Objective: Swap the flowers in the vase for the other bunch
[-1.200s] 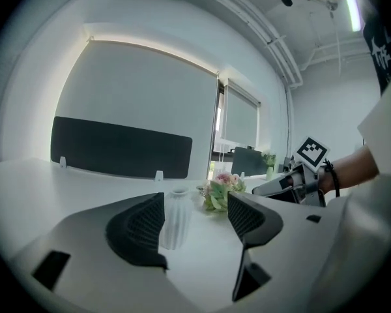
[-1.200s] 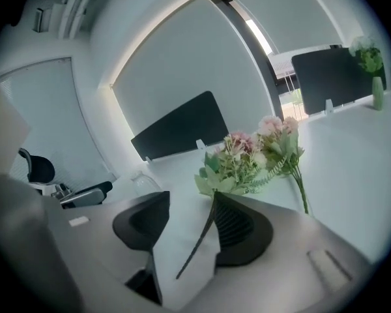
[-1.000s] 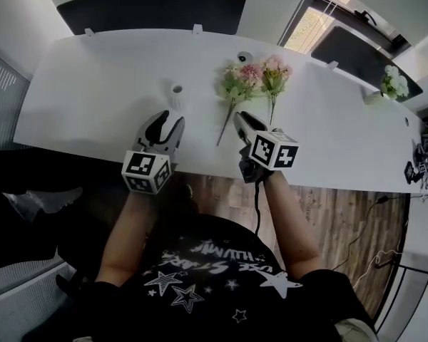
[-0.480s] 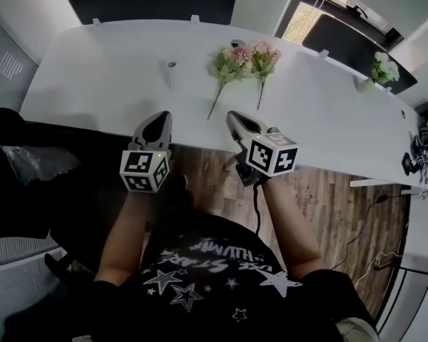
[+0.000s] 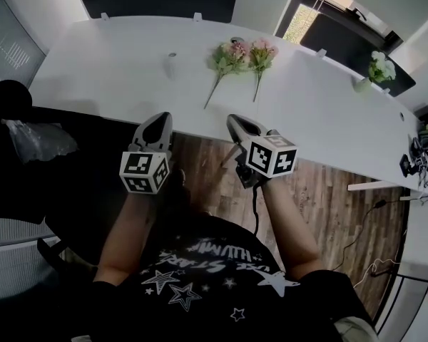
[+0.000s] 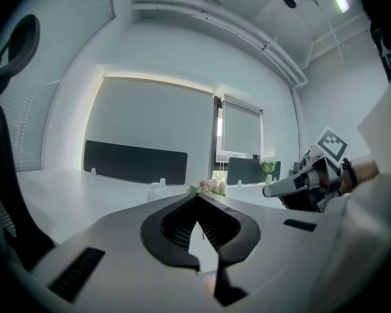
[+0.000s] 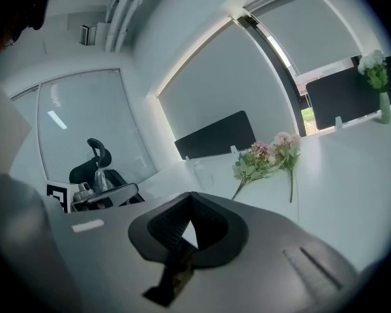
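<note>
Your left gripper [image 5: 157,120] sits at the left of the head view, its jaws closed tip to tip with nothing between them, pointing away from you and close to level. The left cube [image 5: 144,172] rides at its rear, just ahead of your wrist, and your left forearm [image 5: 125,230] runs straight back toward your body. Your right gripper [image 5: 235,122] is alongside it, also closed and empty, and it is tipped a little more downward and angled slightly inward toward the left one. The right cube [image 5: 273,155] faces up, with your right forearm [image 5: 292,226] behind it. The two grippers are side by side and apart, not touching.
</note>
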A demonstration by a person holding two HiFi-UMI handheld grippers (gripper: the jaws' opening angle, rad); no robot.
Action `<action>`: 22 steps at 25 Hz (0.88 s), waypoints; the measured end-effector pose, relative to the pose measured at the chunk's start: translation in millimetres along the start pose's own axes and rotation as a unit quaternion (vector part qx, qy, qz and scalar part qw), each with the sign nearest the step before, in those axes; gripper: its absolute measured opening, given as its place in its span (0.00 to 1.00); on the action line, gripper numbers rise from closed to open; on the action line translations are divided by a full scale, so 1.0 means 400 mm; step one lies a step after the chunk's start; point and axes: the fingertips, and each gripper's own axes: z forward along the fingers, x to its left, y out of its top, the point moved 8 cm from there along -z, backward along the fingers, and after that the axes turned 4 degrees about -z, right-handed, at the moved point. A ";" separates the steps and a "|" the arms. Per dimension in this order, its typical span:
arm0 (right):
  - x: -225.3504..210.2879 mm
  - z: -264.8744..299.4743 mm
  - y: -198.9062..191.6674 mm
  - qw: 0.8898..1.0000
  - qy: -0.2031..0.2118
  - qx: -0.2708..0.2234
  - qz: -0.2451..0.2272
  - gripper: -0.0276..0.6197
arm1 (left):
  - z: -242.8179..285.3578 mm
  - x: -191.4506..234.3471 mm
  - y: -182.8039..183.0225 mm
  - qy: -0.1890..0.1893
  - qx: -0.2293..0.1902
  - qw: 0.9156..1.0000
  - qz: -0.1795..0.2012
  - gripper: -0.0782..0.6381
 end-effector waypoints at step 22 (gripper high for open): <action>-0.313 0.069 0.077 0.973 -0.217 -0.014 0.072 0.05 | 0.364 0.069 0.051 -0.108 0.028 0.994 0.013 0.12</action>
